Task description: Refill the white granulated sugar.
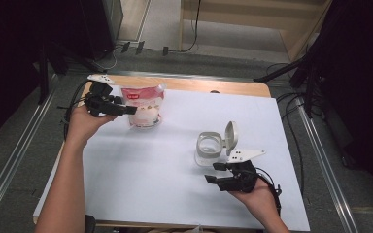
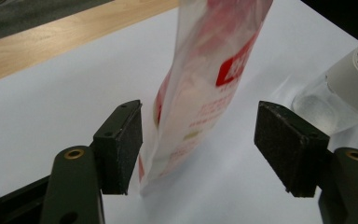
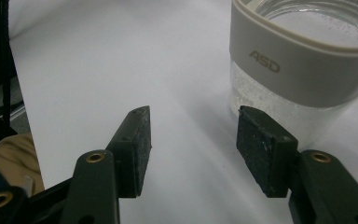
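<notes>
- In the high view, a red-and-white pouch (image 1: 144,107) stands upright at about 11 o'clock on the white sheet (image 1: 141,184), with the left gripper (image 1: 128,110) at its 9 o'clock side.
- The left gripper view adds what the high view hides: the pouch (image 2: 200,93) sits between the jaws, close to one pad (image 2: 129,144) and clear of the other; the jaws stand wide, holding nothing.
- The right gripper (image 1: 214,173) hovers near 5 o'clock on the sheet, jaws half open and empty.
- The right gripper view shows the clear jar (image 3: 303,70) with a beige band lettered "ASD", just past one pad, not between them.
- In the high view the jar (image 1: 209,148) has its hinged lid (image 1: 231,136) flipped up, at 12 o'clock from the right gripper.
- The wooden table edge (image 1: 213,86) shows beyond the sheet.
</notes>
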A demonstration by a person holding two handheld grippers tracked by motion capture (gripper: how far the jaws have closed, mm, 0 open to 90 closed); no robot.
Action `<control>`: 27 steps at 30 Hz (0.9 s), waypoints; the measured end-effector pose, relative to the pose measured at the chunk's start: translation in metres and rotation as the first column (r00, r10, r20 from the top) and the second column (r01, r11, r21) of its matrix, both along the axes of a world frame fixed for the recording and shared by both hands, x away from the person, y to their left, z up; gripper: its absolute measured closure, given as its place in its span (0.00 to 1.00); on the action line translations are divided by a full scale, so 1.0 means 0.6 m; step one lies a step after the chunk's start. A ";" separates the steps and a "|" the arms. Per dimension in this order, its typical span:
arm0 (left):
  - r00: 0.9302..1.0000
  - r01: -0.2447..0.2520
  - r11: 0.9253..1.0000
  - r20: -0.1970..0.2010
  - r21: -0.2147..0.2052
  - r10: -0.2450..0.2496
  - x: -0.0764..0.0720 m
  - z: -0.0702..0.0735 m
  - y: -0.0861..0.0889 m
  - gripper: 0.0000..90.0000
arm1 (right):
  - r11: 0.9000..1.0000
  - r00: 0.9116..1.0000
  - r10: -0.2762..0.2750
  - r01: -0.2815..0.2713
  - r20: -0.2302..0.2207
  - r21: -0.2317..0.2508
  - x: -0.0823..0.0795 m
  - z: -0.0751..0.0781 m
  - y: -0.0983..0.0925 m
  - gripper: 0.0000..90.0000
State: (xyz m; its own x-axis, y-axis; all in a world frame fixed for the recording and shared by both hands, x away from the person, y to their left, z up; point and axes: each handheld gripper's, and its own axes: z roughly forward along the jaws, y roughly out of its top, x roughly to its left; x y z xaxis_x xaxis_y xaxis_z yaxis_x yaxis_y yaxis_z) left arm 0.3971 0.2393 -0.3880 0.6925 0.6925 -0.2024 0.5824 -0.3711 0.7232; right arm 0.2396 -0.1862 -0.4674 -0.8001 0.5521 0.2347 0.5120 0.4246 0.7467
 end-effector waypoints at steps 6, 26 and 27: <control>0.999 -0.030 1.000 -0.022 0.002 0.030 0.011 -0.004 -0.017 0.56 | 1.000 1.000 -0.009 0.009 -0.006 -0.007 -0.001 -0.003 0.000 0.50; 0.998 -0.023 1.000 -0.054 0.007 0.023 0.000 0.004 -0.031 0.99 | 1.000 1.000 0.007 -0.007 0.001 -0.005 0.003 -0.004 0.006 0.52; 0.999 -0.015 1.000 -0.052 0.011 0.016 -0.001 0.008 -0.034 1.00 | 1.000 1.000 0.006 -0.006 0.000 -0.003 0.003 -0.004 0.006 0.52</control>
State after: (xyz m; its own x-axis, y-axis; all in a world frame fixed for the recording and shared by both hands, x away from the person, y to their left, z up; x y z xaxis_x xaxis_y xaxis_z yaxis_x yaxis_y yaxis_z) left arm 0.3963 0.2189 -0.3834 0.6704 0.7052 -0.2308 0.6252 -0.3693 0.6876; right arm 0.2411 -0.1827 -0.4697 -0.8036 0.5479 0.2325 0.5091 0.4303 0.7454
